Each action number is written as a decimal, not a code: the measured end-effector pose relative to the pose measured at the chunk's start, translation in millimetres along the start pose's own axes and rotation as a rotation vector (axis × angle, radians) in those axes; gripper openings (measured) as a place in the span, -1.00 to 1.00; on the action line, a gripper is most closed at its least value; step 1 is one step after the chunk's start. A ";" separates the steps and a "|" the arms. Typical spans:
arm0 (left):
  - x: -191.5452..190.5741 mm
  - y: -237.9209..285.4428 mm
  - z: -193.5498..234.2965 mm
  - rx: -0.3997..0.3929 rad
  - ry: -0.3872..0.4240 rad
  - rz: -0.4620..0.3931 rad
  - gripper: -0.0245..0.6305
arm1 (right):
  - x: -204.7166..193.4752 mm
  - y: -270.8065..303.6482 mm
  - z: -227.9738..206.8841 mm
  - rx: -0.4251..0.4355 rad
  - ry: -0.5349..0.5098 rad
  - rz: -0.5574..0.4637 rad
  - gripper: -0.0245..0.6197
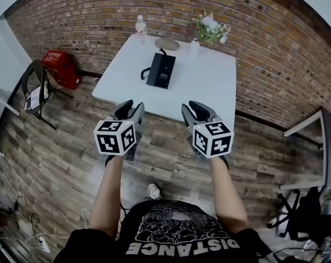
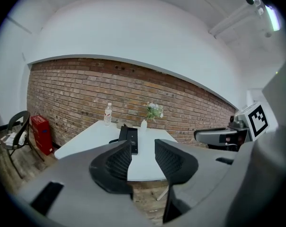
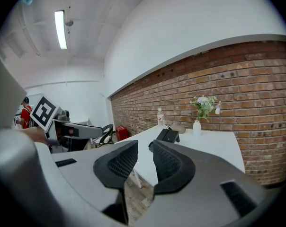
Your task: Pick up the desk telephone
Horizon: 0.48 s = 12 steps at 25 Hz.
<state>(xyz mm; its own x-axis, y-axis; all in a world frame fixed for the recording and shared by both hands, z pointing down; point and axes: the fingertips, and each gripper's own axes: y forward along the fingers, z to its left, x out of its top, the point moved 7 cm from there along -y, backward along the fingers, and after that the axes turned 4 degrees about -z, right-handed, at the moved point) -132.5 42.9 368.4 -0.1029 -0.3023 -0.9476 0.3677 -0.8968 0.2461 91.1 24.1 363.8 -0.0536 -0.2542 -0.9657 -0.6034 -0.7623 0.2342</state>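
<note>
A black desk telephone (image 1: 161, 70) lies on the white table (image 1: 209, 86), its coiled cord at its left side. The phone also shows small and far off in the left gripper view (image 2: 132, 138) and in the right gripper view (image 3: 167, 135). Both grippers hover above the wooden floor, short of the table's near edge and apart from the phone. My left gripper (image 1: 131, 109) (image 2: 143, 150) stands open, a gap between its ribbed pads and nothing in it. My right gripper (image 1: 195, 109) (image 3: 145, 152) is open too, with a narrower gap and nothing held.
At the table's far edge by the brick wall stand a water bottle (image 1: 140, 25), a flat grey disc (image 1: 166, 44) and a white vase of flowers (image 1: 209, 30). A red box (image 1: 60, 69) and a black chair (image 1: 36, 86) stand left; another desk (image 1: 324, 141) right.
</note>
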 end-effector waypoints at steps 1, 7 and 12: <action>1.6 3.8 6.6 -0.008 0.000 0.004 -0.51 | 1.2 6.3 0.8 -0.006 0.004 0.001 -0.68; 7.0 21.7 42.3 -0.060 -0.011 0.025 -0.45 | 4.3 40.2 7.2 -0.034 0.034 0.008 -0.61; 8.7 36.5 64.8 -0.084 -0.032 0.031 -0.43 | 3.4 60.2 7.2 -0.049 0.055 0.017 -0.57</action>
<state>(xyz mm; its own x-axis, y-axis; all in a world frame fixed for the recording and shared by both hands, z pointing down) -179.9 -13.4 382.4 -0.1195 -0.3408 -0.9325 0.4470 -0.8571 0.2560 48.8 -18.3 373.8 -0.0188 -0.2987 -0.9542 -0.5634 -0.7852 0.2569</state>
